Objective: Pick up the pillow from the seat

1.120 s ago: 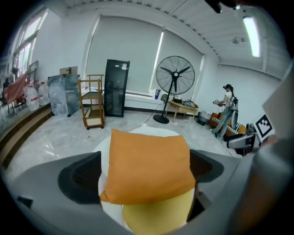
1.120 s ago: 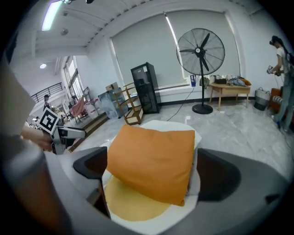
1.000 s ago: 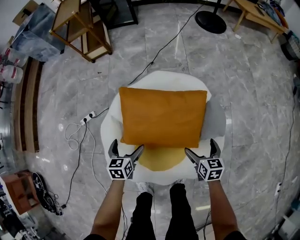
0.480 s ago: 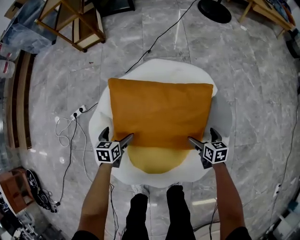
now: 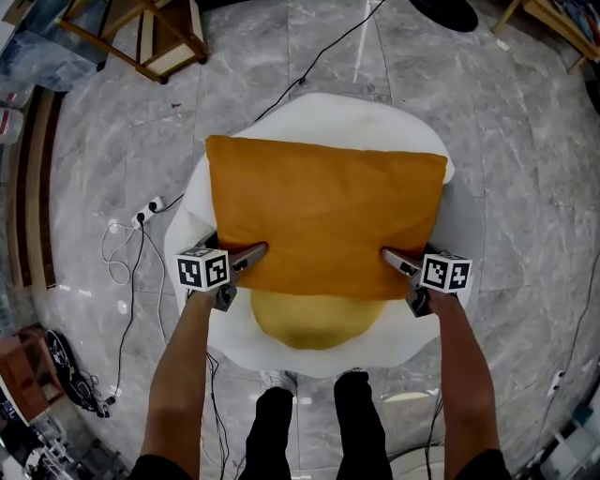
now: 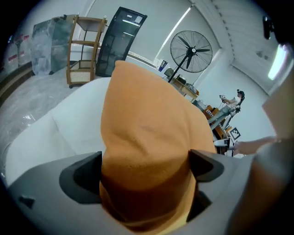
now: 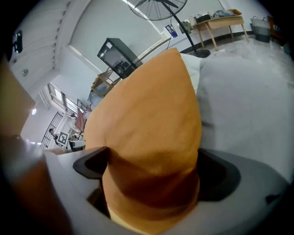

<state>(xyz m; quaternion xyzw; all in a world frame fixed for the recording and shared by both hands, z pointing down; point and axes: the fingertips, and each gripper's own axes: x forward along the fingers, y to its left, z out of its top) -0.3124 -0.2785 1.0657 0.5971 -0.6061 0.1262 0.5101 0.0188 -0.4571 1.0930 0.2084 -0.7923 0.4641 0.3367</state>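
An orange pillow (image 5: 323, 216) lies over a white round seat (image 5: 347, 117), above a yellow cushion (image 5: 314, 319) at the seat's near side. My left gripper (image 5: 242, 264) is shut on the pillow's near left corner. My right gripper (image 5: 398, 266) is shut on its near right corner. In the left gripper view the orange fabric (image 6: 147, 137) bulges between the two jaws of the left gripper (image 6: 146, 167) and touches both. The right gripper view shows the same: the pillow (image 7: 151, 128) is pinched in the right gripper (image 7: 151, 172).
A wooden shelf (image 5: 141, 37) stands at the far left on the grey marble floor. A power strip with white cables (image 5: 141, 211) lies left of the seat. A fan's dark base (image 5: 450, 9) is at the far right. The person's legs (image 5: 309, 422) stand just before the seat.
Both grippers moved forward from the seat's near edge onto the pillow's near corners and closed on them. The pillow now looks larger and nearer the camera.
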